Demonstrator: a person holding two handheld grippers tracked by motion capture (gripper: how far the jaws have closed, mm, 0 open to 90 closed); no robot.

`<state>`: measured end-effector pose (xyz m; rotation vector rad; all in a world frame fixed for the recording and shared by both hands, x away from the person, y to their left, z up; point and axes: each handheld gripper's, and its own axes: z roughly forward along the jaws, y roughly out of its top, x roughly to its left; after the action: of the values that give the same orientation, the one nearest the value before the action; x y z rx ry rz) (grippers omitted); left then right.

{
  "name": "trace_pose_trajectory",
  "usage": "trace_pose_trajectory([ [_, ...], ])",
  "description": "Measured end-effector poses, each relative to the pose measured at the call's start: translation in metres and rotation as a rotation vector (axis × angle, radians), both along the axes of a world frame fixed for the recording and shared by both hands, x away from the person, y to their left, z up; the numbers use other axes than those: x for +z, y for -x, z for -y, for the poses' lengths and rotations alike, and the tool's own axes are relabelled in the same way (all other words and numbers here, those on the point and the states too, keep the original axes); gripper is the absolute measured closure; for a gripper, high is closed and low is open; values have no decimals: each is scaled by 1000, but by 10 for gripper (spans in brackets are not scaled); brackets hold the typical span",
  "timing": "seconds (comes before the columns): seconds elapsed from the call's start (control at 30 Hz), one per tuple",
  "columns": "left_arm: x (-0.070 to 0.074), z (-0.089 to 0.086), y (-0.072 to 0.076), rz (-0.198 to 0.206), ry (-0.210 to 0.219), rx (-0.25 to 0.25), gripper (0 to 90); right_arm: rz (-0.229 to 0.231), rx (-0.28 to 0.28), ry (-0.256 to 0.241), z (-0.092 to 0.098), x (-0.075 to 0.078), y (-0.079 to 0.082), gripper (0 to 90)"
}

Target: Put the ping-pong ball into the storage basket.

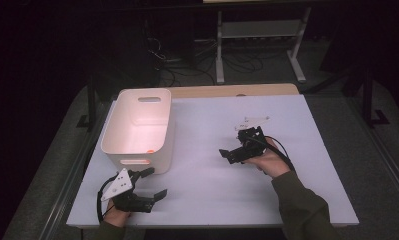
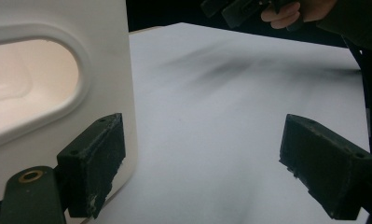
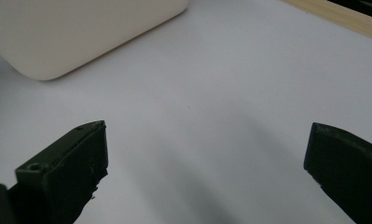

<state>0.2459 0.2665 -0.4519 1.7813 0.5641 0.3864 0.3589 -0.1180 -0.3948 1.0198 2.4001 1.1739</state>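
The white table (image 1: pixel 212 195) carries little besides a white bin (image 1: pixel 137 131) — bare sheet lies between the two tongs. The left gripper (image 1: pixel 154 182) sits just beside the bin's near end wall, one jaw close against that wall below the oval handle slot (image 2: pixel 32 84); its jaws stand wide apart on nothing. The right gripper (image 1: pixel 229 155) hovers well to the bin's side, jaws spread and empty — pointing toward it. The bin is oblong, open-topped, rounded at the corners, its long axis running away from the left gripper.
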Motion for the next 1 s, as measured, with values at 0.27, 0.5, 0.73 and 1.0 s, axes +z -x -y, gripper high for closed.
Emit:
trace_pose_trajectory([
  [0.27, 0, 0, 0, 1, -2, 0, 140, 6, -26, -12, 15, -8, 13, 0],
  [0.5, 0, 0, 0, 1, -2, 2, 140, 10, -44, -20, 28, -13, 22, 0],
  [0.73, 0, 0, 0, 3, -4, 2, 140, 11, -57, -28, 40, -16, 32, 0],
  [1.0, 0, 0, 0, -2, -5, 1, 140, 8, -74, -25, 51, -22, 42, 0],
])
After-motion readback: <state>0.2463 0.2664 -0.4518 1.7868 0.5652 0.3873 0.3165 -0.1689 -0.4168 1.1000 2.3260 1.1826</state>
